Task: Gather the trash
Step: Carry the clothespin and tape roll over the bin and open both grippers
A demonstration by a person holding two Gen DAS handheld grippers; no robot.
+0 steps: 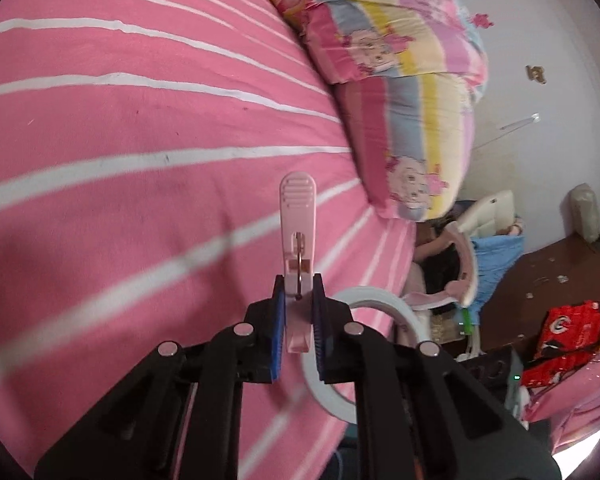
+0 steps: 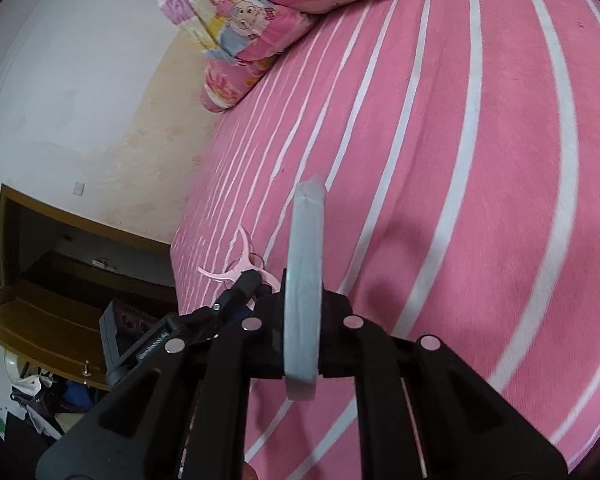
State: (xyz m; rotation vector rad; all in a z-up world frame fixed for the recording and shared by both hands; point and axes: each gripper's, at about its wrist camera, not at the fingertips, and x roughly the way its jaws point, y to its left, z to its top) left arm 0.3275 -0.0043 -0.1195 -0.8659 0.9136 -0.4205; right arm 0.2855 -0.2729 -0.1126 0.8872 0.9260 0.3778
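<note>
My left gripper (image 1: pixel 299 292) is shut on a pale pink plastic clothes peg (image 1: pixel 296 216), held upright above the pink striped bed (image 1: pixel 140 160). My right gripper (image 2: pixel 302 304) is shut on a white tape roll (image 2: pixel 305 264), held edge-on above the same bed (image 2: pixel 460 200). The tape roll also shows in the left wrist view (image 1: pixel 384 308), just right of the left gripper. The peg (image 2: pixel 244 268) and the left gripper (image 2: pixel 236 296) show in the right wrist view, just left of the tape roll.
Colourful cartoon pillows (image 1: pixel 412 92) lie at the head of the bed by the wall. Past the bed's edge stand a pink basket (image 1: pixel 460 272), a dark wooden table (image 1: pixel 540 280) with red packets (image 1: pixel 568 332), and a wooden cabinet (image 2: pixel 60 280) with clutter below.
</note>
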